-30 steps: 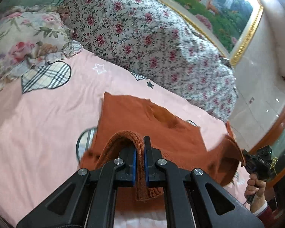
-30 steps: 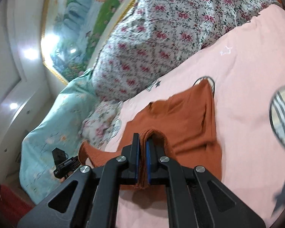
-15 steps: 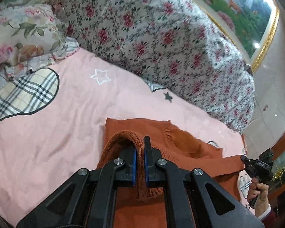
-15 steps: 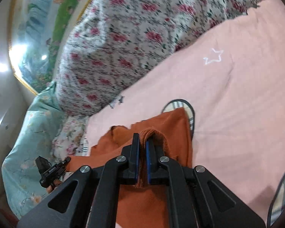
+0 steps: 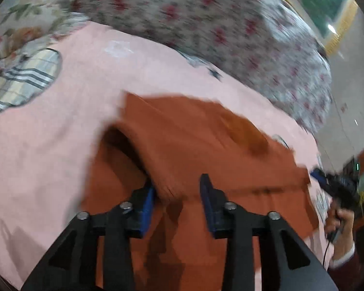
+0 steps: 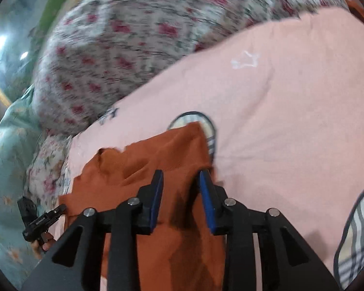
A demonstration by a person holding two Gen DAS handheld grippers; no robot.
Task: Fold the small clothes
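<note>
A rust-orange knit garment [image 5: 194, 145] lies folded over on the pink bedspread [image 5: 60, 133]. My left gripper [image 5: 177, 189] is open, its blue pads apart, with the garment's ribbed hem lying loose between them near the left pad. In the right wrist view the same garment [image 6: 157, 160] lies under my right gripper [image 6: 180, 184], which is open with cloth beneath the gap. The right gripper also shows in the left wrist view [image 5: 337, 184], the left one in the right wrist view [image 6: 38, 220]. Both views are motion-blurred.
A floral quilt [image 5: 218, 24] is heaped along the far side of the bed. A floral pillow [image 5: 19, 24] lies at the far left. The bedspread carries plaid heart patches [image 5: 24, 80] and white stars [image 6: 245, 59]. A teal blanket [image 6: 7, 157] hangs at the left.
Both grippers have opened and let go of the garment's hem. The hem has dropped onto the rest of the garment, folding it over.
</note>
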